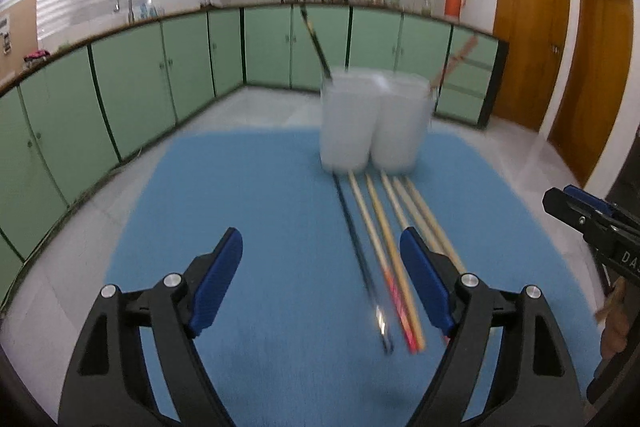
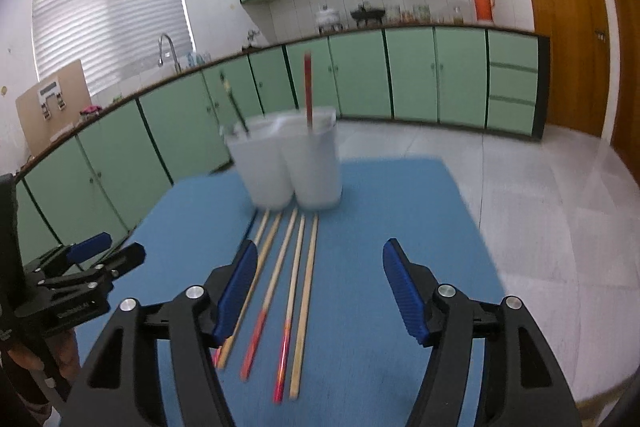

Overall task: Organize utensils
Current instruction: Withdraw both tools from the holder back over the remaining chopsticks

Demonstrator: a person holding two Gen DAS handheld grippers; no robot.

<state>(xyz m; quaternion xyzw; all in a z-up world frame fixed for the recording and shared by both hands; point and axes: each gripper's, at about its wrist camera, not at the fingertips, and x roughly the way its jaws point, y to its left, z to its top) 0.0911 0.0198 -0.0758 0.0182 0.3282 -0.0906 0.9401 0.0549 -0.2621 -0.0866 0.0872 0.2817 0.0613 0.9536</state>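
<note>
Left wrist view: your left gripper (image 1: 320, 251) gapes wide and empty over the chopsticks (image 1: 376, 247) on the mat (image 1: 240, 187). Your right gripper (image 2: 320, 263) is likewise open and holding nothing, facing the cups (image 2: 288, 163).

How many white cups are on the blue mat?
2. The left cup and right cup stand touching, side by side, at the mat's far end; each holds a chopstick.

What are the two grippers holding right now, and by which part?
Nothing is held. The left gripper and the right gripper both stand open and empty above the chopsticks, which lie loose on the blue mat.
</note>
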